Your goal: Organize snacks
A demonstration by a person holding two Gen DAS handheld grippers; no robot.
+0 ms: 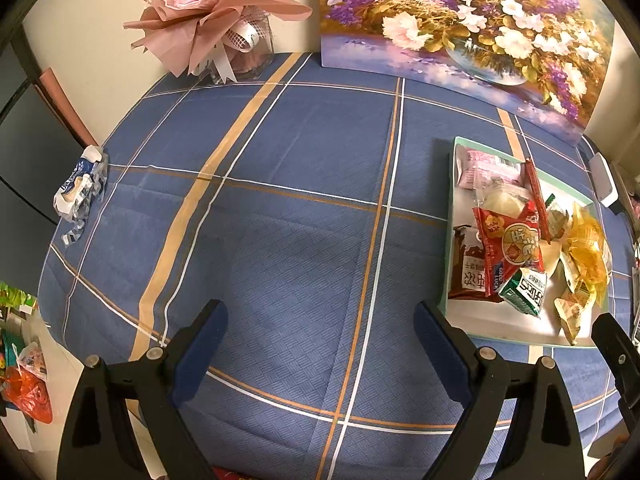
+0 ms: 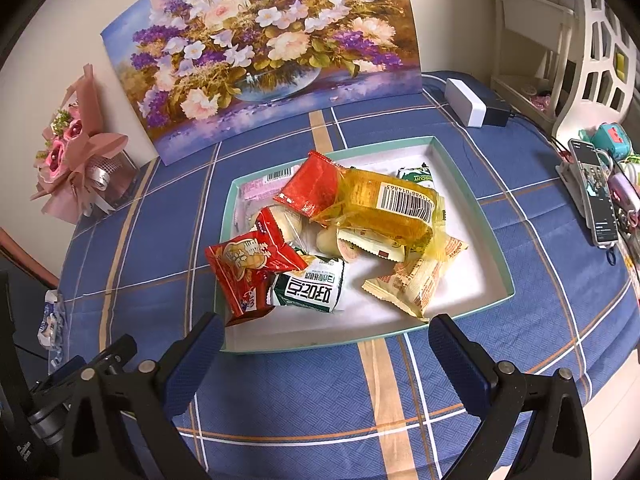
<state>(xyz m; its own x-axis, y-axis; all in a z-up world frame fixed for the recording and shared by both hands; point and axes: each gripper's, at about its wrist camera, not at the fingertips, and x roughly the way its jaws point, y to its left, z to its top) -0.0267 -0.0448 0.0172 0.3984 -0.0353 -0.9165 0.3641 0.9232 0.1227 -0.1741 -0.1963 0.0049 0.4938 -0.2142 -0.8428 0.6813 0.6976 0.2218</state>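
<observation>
A shallow white tray with a green rim [image 2: 472, 200] sits on the blue plaid tablecloth and holds several snack packets: a red packet [image 2: 250, 272], a green and white packet [image 2: 308, 290], a yellow bag with a barcode [image 2: 384, 208] and a cream wrapper [image 2: 412, 284]. The tray [image 1: 450, 216] lies at the right of the left wrist view. My right gripper [image 2: 326, 344] is open and empty, just in front of the tray's near edge. My left gripper [image 1: 320, 328] is open and empty over bare cloth, left of the tray. A blue and white wrapper [image 1: 80, 186] lies at the table's left edge.
A flower painting [image 2: 260, 52] leans on the back wall. A pink bouquet [image 1: 208, 12] stands at the back left. A white box [image 2: 466, 102] lies behind the tray. A phone [image 2: 594, 192] and small items sit at the right edge.
</observation>
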